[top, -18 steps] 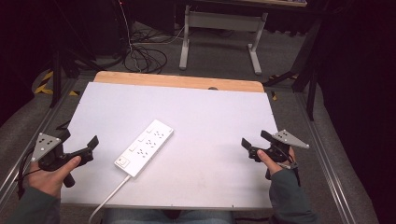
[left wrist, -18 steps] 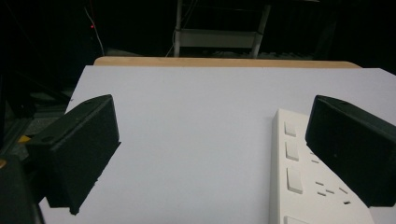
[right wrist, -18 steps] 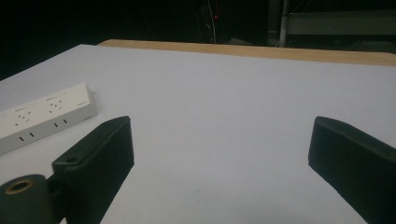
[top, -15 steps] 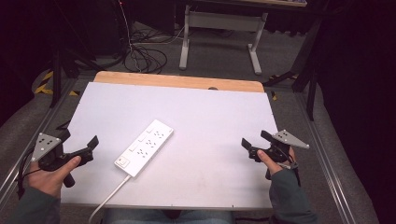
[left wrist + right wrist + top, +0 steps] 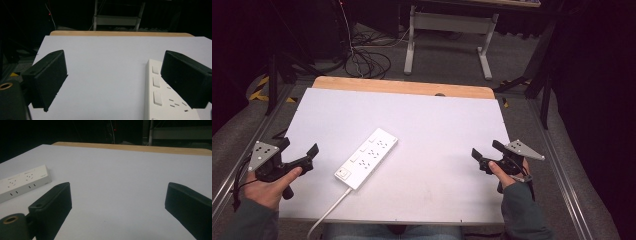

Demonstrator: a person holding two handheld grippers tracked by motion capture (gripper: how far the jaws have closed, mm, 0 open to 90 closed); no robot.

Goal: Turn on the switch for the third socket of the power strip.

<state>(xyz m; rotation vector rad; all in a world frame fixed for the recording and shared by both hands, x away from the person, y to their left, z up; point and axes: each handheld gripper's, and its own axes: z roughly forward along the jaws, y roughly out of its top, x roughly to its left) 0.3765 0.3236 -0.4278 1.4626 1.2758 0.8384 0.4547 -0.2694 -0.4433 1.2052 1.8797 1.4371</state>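
Left hand-held gripper [image 5: 299, 159] at eight o'clock and right hand-held gripper [image 5: 488, 155] at four o'clock hover over the table [image 5: 437, 120], jaws apart, empty; white power strip [image 5: 367, 157] lies between, left of centre.

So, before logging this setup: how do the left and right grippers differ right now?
The left gripper sits at the white table's near-left edge, close to the white power strip; the right gripper sits near the right edge, farther from that strip. Both are hand-held with black jaws open and nothing between them.
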